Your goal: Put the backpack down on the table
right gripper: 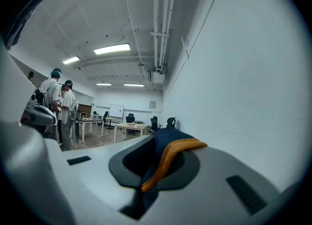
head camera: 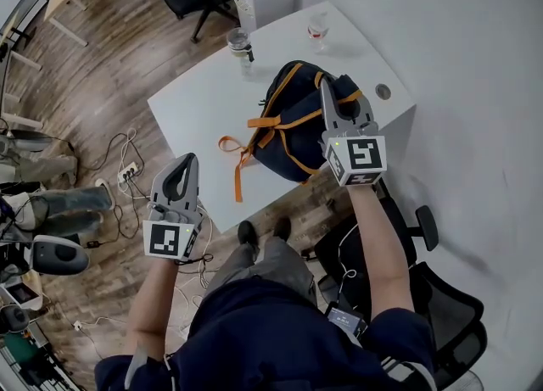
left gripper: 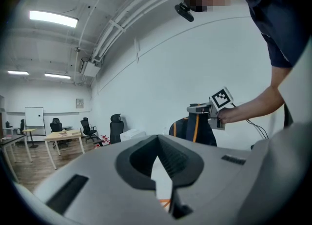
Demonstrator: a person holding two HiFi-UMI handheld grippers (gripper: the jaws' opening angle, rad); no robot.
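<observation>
**Backpack gripped at its top, at the table's near edge**

The right claw [head camera: 327,91] is seen fully closed – its jaws are pressed onto the top of the backpack [head camera: 293,126], with navy fabric and a flat orange strap [right gripper: 170,155] pinched between the dark pads. In the right gripper view the strap is seen to arch over the jaw opening and run down through it. The left claw [head camera: 190,160] is also closed: its tips meet, only a narrow wedge of daylight is left behind them, and nothing is held.

The backpack is made of soft, dark navy cloth trimmed with orange webbing, and its body is rounded and slightly slumped. It is held upright over the near right part of the table [head camera: 204,101], close to the front edge; whether its base bears on the top cannot be told. Loose orange webbing ends [head camera: 236,156] are trailed across the smooth white tabletop, and one hangs past the front edge. Two clear glass vessels [head camera: 240,41] [head camera: 318,29] are stood at the far side of the table, well apart from the backpack.

The right forearm [head camera: 382,245] is stretched forward, with the marker cube [head camera: 361,156] turned up towards the head camera. The left claw is held beside the table's near left corner, above the wooden floor [head camera: 110,101], and is pointed forward – roughly level.
</observation>
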